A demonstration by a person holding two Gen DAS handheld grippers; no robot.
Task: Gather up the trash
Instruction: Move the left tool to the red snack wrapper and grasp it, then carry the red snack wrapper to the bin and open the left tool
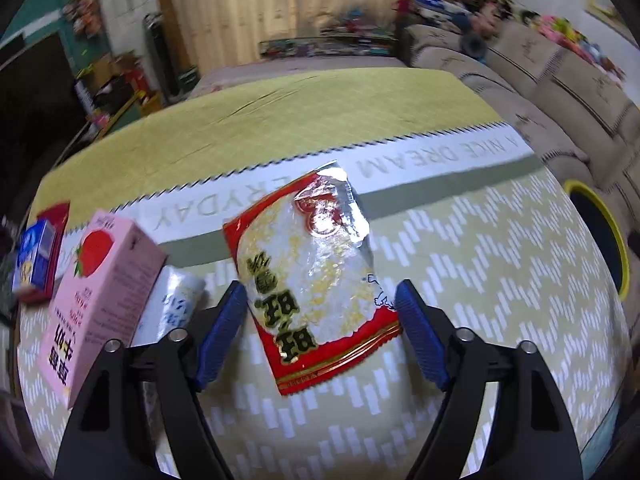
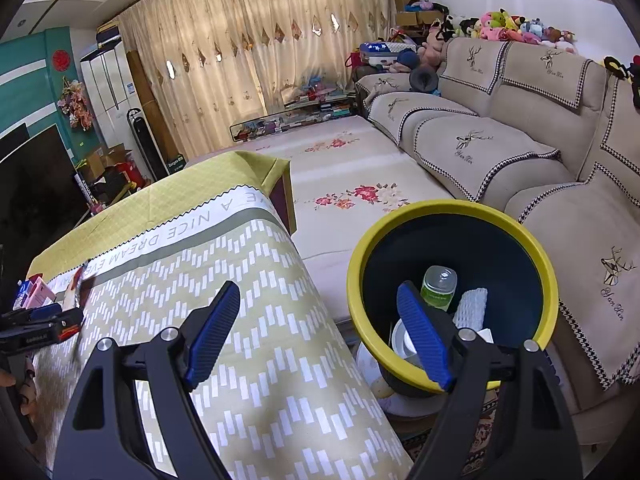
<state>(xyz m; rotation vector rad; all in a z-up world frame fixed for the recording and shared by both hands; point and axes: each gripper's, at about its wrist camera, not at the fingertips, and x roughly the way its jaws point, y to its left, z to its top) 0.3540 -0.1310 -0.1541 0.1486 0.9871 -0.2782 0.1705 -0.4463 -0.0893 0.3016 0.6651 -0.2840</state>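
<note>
A torn red and clear snack wrapper point(image 1: 312, 276) lies flat on the table's patterned cloth point(image 1: 480, 280). My left gripper point(image 1: 322, 300) is open, its blue pads on either side of the wrapper's near end, just above it. A pink strawberry milk carton point(image 1: 100, 300) and a crumpled white wrapper point(image 1: 172, 304) lie to the left. My right gripper point(image 2: 320, 304) is open and empty, over the table's right edge, next to the yellow-rimmed bin point(image 2: 452, 216). The bin holds a green-labelled bottle point(image 2: 438, 286) and white trash.
A blue and red box point(image 1: 38, 256) sits at the table's far left. The bin's rim shows at the right in the left wrist view point(image 1: 600, 216). A beige sofa point(image 2: 520, 152) stands behind the bin. The left gripper shows at the far left in the right wrist view point(image 2: 40, 324).
</note>
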